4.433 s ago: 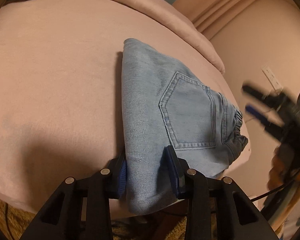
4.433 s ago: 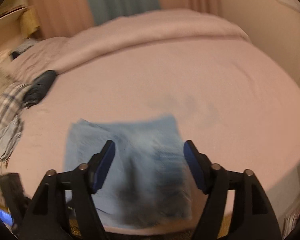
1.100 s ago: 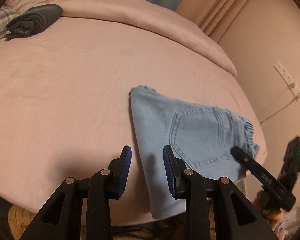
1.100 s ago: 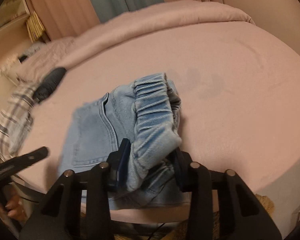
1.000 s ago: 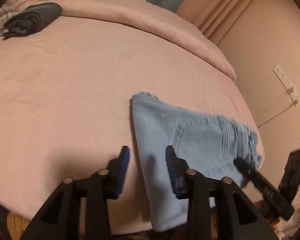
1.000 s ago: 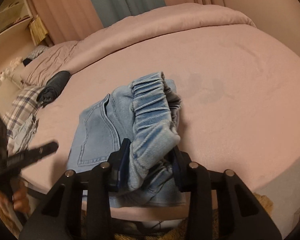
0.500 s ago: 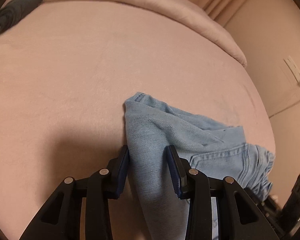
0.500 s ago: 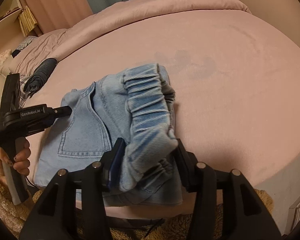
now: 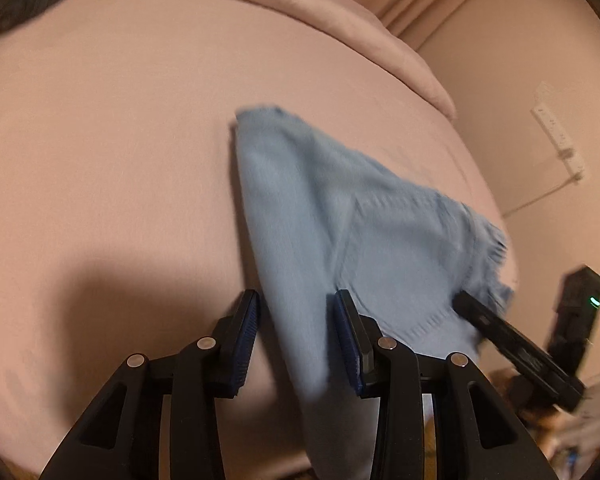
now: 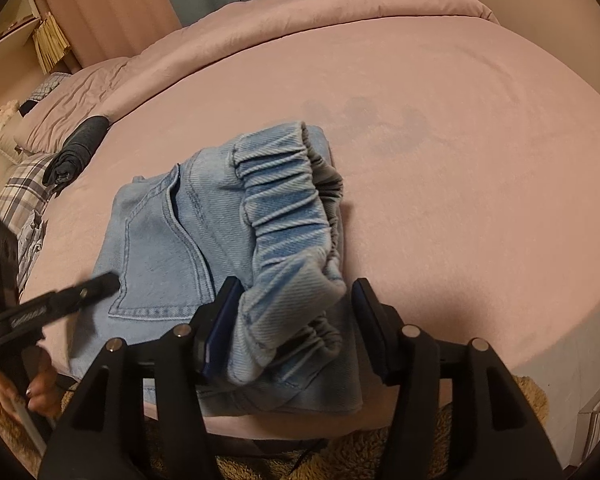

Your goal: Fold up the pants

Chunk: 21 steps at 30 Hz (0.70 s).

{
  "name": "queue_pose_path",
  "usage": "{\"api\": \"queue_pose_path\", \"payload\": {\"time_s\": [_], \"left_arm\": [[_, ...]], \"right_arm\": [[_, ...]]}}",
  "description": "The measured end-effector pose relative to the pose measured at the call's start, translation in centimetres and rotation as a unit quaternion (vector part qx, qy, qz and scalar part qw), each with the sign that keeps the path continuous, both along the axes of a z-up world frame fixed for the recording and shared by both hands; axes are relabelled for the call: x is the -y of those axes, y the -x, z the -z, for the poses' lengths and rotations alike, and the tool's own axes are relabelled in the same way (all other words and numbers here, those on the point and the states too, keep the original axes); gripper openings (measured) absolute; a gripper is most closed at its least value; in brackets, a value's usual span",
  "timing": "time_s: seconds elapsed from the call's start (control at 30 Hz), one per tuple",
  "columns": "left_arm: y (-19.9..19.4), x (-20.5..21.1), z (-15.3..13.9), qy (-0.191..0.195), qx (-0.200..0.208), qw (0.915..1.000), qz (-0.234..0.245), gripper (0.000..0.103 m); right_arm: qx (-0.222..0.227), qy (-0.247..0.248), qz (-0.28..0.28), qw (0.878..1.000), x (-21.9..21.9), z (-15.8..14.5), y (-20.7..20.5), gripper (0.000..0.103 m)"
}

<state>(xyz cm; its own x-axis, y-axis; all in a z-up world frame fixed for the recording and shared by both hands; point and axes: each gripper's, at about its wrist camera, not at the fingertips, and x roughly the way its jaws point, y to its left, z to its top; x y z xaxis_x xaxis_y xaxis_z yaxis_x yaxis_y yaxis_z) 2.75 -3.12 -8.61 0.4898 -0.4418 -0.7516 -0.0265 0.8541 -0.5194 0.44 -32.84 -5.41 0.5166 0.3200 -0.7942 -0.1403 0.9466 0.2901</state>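
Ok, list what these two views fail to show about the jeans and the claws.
- Left wrist view: motion blur hides whether the left claw pads press the jeans fold.
- Left wrist view: the jeans' near end is cut off by the bottom edge.
- Right wrist view: the jeans' underside and inner layers are covered by the gathered waistband, in front of the right claw.
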Motion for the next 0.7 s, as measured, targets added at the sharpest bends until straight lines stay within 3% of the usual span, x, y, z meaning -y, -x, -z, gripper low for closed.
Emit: {"api": "queue_pose_path", "payload": {"time_s": [0.17,0.43,0.6,0.7], "left_arm": [[3.2,0.5,-0.3,-0.003,0.007,1.0,-0.003,0.038],[6.5,1.3,-0.6,-0.045,0.016,0.9988,-0.006,0.038],[7.7,0.6,-2.1,-0.042,0.015,0.9989,-0.01,0.038],[8.0,-0.2,-3.8,-0.026,0.04,0.9988,-0.012,0.039]], "right_arm": [[-0.003,0.001,-0.001,1.0,0.2,0.1,-0.1,0.058],[-0.005,0.006,-0.013,1.0,0.5,0.1,0.1,0.059],[-0.005,0.01,-0.008,1.0,0.5,-0.6,0.5,0.062],[0.013,-0.005,0.002,1.0,1.3,-1.8,1.2,0.068]]}}
